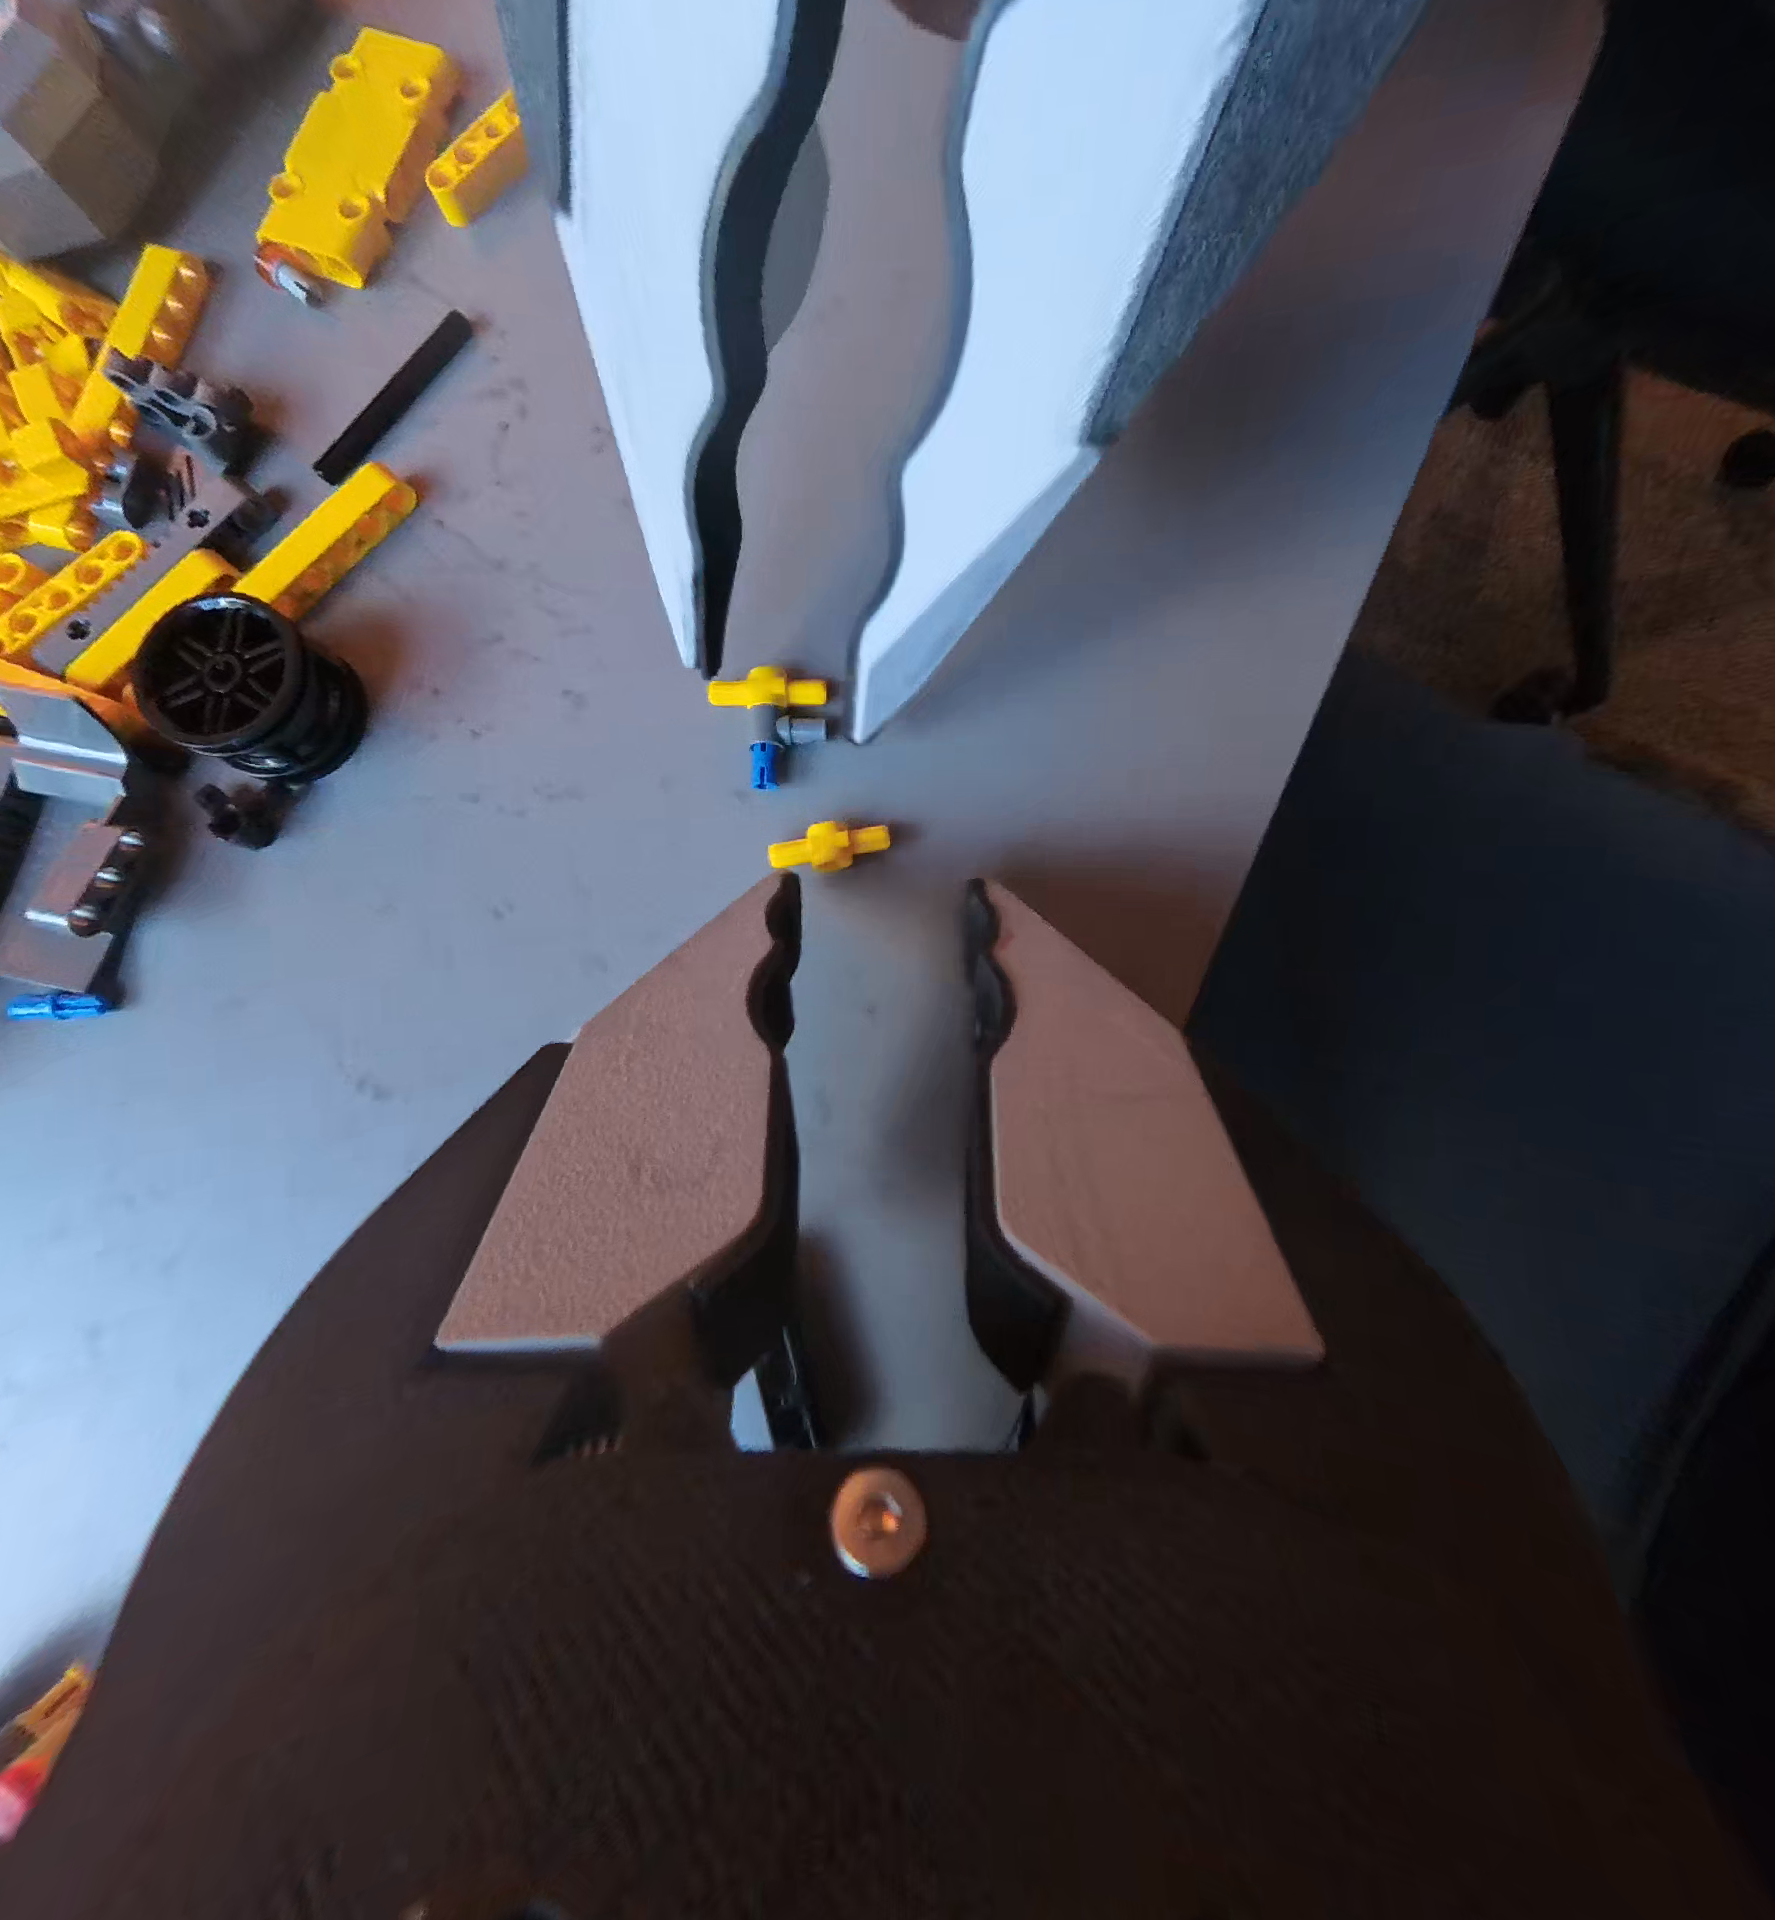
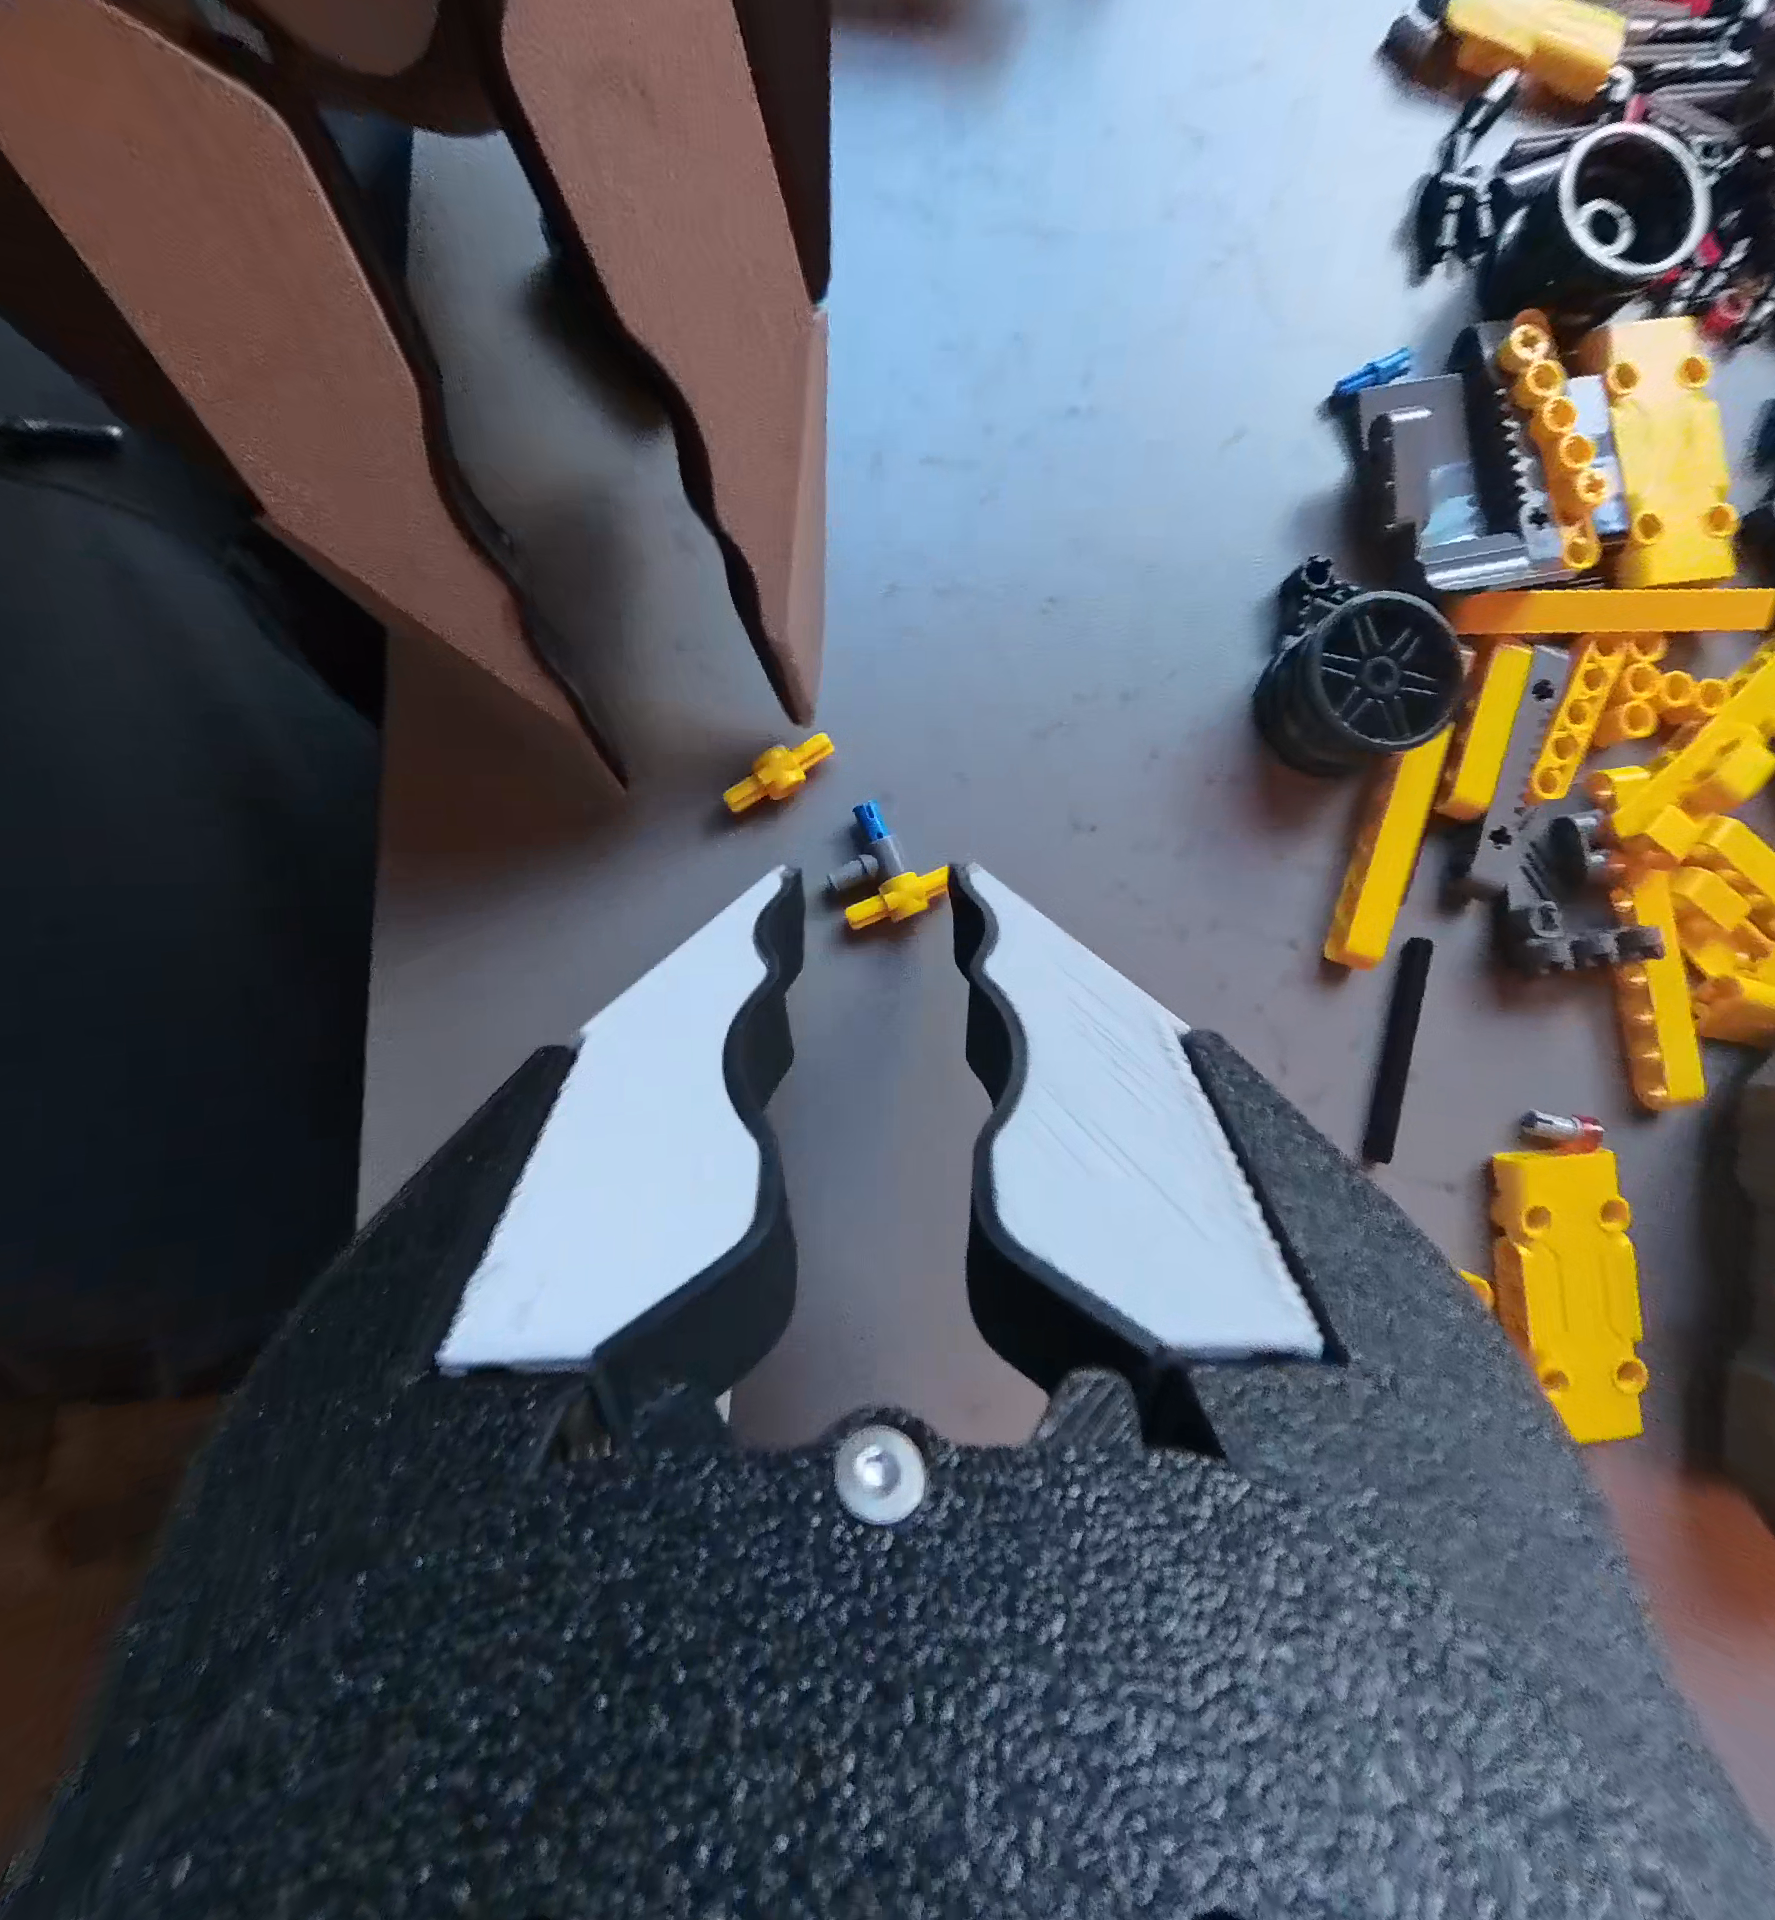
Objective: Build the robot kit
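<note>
Right wrist view: yellow-grey-blue connector piece (image 2: 885,878) lies between open jaws.

A grey surface (image 1: 509,935) carries a loose spread of building-toy parts. Near its middle lie two small yellow pegs — a lone one (image 1: 829,845) and, just beside it, one (image 1: 767,691) joined to a grey and blue connector (image 1: 774,743). Off to the side sits a heap of yellow beams (image 1: 41,520), with a black wheel (image 1: 239,691) at its edge and a thin black rod (image 1: 395,395) lying apart from it. A yellow block with holes (image 1: 358,156) rests farther along, and a blue pin (image 1: 57,1005) lies by a grey toothed piece (image 1: 41,883). A dark chair (image 1: 1527,1039) stands against the surface's edge — brown carpet (image 1: 1693,644) shows beyond it.
</note>
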Action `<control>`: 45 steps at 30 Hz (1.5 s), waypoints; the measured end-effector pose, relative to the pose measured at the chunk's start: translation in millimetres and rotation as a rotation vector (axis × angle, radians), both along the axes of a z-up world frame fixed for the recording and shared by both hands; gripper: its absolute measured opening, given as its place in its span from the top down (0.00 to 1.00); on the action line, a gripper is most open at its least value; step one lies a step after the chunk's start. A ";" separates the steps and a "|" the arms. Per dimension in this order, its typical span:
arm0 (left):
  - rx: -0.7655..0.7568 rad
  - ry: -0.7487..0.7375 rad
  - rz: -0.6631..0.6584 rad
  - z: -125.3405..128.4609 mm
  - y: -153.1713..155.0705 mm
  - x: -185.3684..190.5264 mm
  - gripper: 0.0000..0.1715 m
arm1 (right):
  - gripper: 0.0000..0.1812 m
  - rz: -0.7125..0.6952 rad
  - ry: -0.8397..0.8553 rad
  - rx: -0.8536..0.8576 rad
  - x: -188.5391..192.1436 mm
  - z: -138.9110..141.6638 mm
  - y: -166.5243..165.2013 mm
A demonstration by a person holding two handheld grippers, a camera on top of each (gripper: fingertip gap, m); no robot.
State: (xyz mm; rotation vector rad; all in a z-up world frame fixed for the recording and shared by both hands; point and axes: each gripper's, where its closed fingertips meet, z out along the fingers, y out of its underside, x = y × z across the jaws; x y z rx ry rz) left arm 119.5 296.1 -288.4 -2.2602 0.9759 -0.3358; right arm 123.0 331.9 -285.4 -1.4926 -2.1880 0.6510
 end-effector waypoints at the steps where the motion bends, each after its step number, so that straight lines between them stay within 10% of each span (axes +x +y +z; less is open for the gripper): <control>1: -0.002 0.002 0.007 -1.1 0.7 0.1 0.82 | 0.84 0.010 -0.007 -0.007 0.2 -2.4 -0.7; 45: -0.054 0.017 -0.167 -4.0 8.0 0.1 0.93 | 0.92 -0.063 0.089 0.010 10.3 -4.7 -23.5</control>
